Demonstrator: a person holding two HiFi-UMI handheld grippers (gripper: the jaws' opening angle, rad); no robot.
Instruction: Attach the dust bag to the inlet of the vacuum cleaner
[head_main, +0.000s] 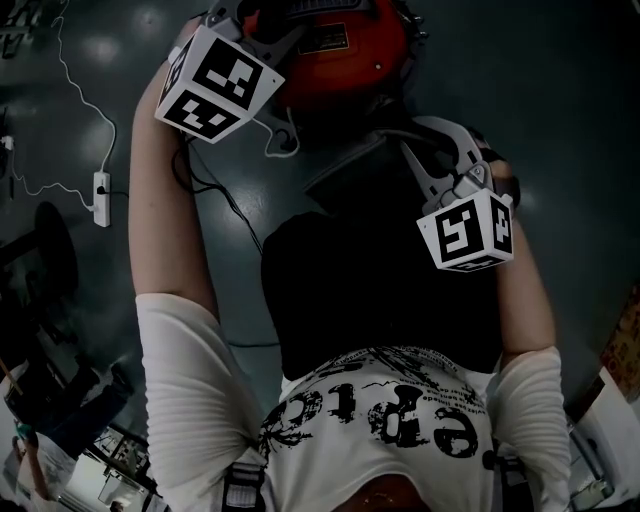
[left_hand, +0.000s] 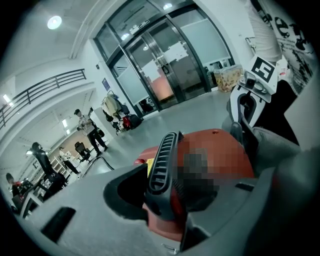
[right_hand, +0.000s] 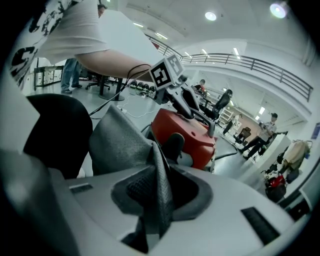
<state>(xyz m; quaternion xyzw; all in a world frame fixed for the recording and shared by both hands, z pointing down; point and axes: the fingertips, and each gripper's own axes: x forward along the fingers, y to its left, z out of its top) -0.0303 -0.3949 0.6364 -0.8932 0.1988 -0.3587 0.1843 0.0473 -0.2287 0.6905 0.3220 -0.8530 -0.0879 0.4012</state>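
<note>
Your left gripper (left_hand: 185, 187) is closed on the ribbed grey handle (left_hand: 162, 160) of the red vacuum cleaner (left_hand: 220, 150). Only the left gripper view shows this: the handle runs straight down into the gap and both jaws sit against it. From your head view you see just that gripper's marker cube (head_main: 215, 85) over the top of the red shell, with the jaws hidden behind it.

Your right gripper (right_hand: 165, 195) has a fold of the dust bag (right_hand: 120, 140) pinched between its jaws, which stand only a little apart. The right gripper view shows the grey perforated cloth rising out of the gap and spreading to the left, just beside the vacuum cleaner. The head view gives none of that weave. It shows only a dark grey panel under the red shell and the right gripper's cube (head_main: 468, 230) below it.

Each gripper view catches the other gripper. The right one stands at the upper right edge of the left gripper view, and the left one sits on top of the vacuum cleaner in the right gripper view.

The head view alone shows the grey floor (head_main: 560, 90) and a white power strip (head_main: 101, 198) lying on it. The gripper views alone show the hall, with glass doors (left_hand: 165, 65), a balcony railing (right_hand: 260, 65) and people (left_hand: 87, 127) standing well off.
</note>
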